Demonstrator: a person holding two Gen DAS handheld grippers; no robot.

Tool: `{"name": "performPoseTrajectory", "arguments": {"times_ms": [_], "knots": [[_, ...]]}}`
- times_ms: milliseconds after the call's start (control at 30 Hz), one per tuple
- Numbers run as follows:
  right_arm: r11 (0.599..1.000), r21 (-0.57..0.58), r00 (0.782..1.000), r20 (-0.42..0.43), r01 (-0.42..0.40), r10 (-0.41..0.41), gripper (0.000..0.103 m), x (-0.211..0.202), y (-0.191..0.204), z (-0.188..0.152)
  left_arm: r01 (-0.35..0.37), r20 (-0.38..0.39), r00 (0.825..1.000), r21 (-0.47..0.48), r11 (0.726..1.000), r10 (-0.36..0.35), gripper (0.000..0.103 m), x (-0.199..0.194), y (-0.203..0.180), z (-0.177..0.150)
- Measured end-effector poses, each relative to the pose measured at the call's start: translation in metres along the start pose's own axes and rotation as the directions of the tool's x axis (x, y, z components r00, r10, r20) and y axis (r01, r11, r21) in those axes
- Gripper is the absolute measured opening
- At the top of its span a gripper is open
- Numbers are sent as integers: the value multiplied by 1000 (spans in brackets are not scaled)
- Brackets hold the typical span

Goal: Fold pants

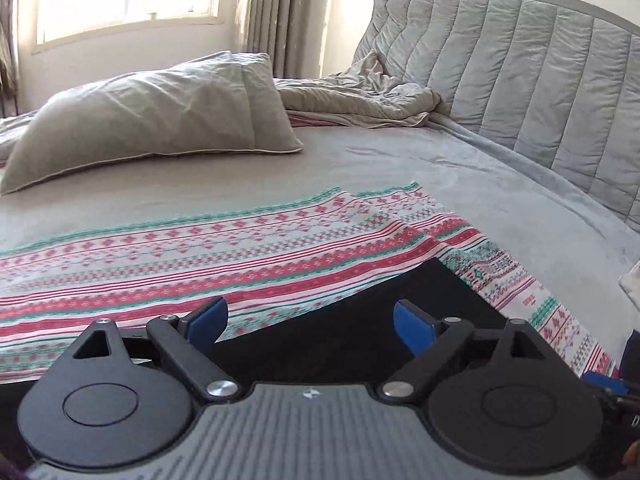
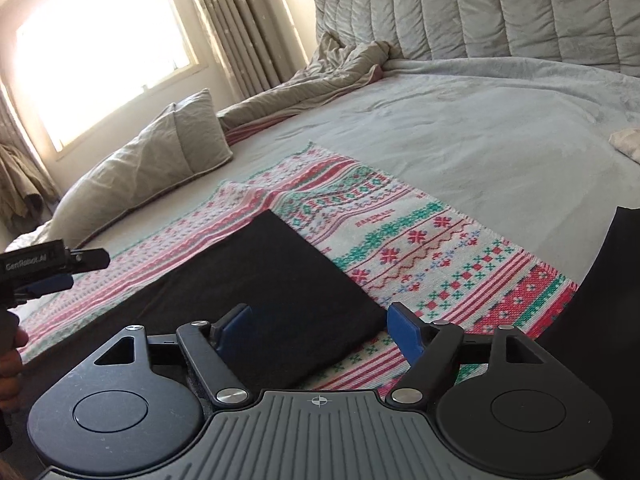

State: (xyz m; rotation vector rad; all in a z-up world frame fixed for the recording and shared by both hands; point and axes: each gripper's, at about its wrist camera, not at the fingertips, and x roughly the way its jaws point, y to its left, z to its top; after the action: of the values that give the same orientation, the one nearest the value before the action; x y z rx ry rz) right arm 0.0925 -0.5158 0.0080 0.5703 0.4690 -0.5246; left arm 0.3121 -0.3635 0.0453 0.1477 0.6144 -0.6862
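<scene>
Black pants point(image 2: 272, 272) lie folded into a flat rectangle on a red, green and white patterned cloth point(image 2: 420, 240) spread over the bed. My right gripper point(image 2: 320, 314) hovers over their near right corner, open, its blue pads clear of the fabric. In the left wrist view the pants point(image 1: 400, 280) show as a dark slab with one corner pointing away. My left gripper point(image 1: 310, 312) stands wide open above them with nothing gripped. The left gripper point(image 2: 76, 270) also appears at the left edge of the right wrist view, held by a hand.
A grey pillow point(image 1: 152, 120) lies at the far left of the bed and a crumpled duvet point(image 1: 360, 92) by the quilted headboard point(image 1: 520, 80). Dark fabric point(image 2: 608, 280) rises at the right edge; I cannot tell what it is. Grey sheet point(image 2: 500, 140) stretches beyond the cloth.
</scene>
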Motion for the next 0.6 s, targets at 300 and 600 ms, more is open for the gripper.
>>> {"name": "performPoseTrajectory", "arguments": {"times_ms": [300, 600], "knots": [[983, -158, 993, -93, -91, 77, 88, -41, 58, -14, -176, -21, 984, 20, 984, 176, 103, -107, 60, -34], [945, -287, 983, -141, -158, 121, 94, -74, 125, -22, -314, -87, 948, -68, 947, 307, 103, -190, 129, -91]]}}
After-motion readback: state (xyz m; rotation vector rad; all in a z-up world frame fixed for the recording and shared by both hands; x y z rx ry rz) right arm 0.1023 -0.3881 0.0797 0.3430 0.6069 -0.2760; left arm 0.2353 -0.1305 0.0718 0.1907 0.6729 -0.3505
